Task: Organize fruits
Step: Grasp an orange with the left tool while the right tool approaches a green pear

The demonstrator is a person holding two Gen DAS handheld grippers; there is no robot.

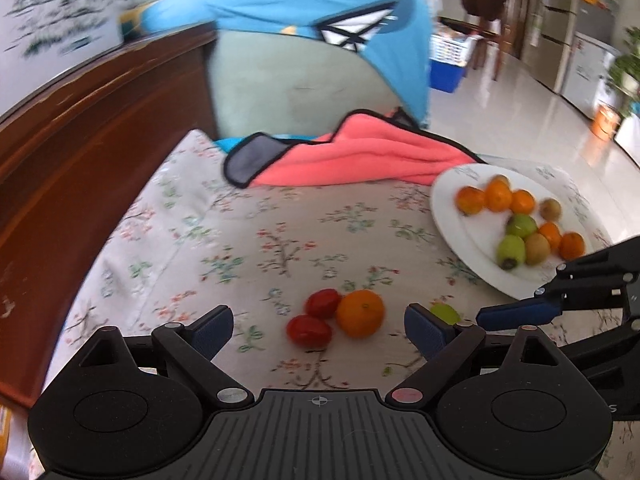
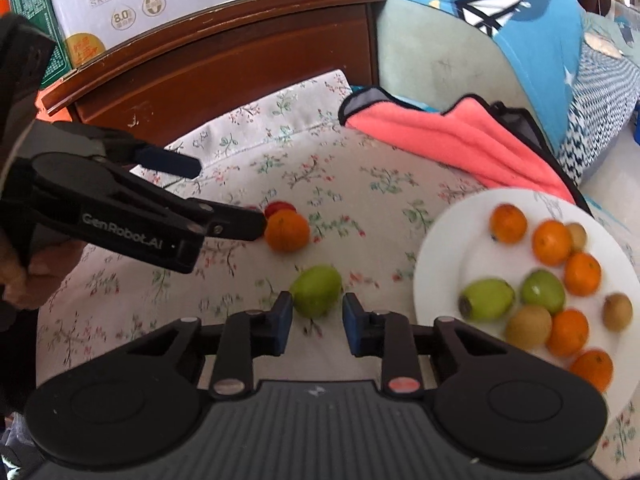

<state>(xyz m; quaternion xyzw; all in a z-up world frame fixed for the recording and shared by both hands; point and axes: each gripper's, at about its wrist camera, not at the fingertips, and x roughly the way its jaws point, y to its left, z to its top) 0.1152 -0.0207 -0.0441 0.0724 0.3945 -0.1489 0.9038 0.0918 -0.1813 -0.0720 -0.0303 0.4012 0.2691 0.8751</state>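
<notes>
Fruit lies in two lots on the flowered bed cover: most sits on the white plate [image 2: 440, 248] near the bed's right edge, while a loose orange [image 2: 287, 230], two small red fruits [image 1: 309, 330] and a green fruit [image 2: 316, 290] lie on the cloth beside it. The right gripper [image 2: 316, 320] has its jaws open on either side of the green fruit, not yet touching. The left gripper [image 1: 319, 332] is spread wide, facing the orange and red pair. The green fruit looks light, smooth and firm, likely to roll on soft bedding; gripping across its widest middle should hold best. The red fruits look softer and need gentler pressure.
</notes>
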